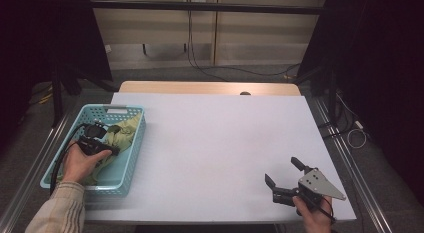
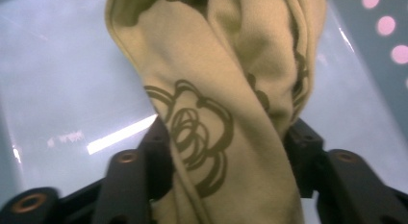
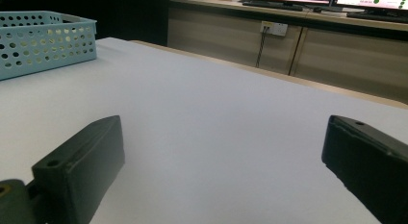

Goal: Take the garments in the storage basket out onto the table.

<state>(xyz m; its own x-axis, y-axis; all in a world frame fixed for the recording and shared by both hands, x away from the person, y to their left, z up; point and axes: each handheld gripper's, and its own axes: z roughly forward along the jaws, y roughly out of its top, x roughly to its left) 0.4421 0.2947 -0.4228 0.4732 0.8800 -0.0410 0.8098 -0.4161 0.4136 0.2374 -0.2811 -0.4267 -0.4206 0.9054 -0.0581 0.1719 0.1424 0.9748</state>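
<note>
Pinching a fold of the olive cloth (image 2: 226, 113) inside the blue basket (image 1: 131, 158) at nine o'clock, the left hand-held gripper (image 1: 111, 138) risks slipping off that loose bunch, while the right hand-held gripper (image 1: 284, 177) rests wide open, empty, on the bench (image 1: 215, 143).

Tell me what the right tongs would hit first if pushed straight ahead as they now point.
Probably nothing: the open right tongs face bare white tabletop; the perforated light-blue plastic basket sits off to the side.
</note>
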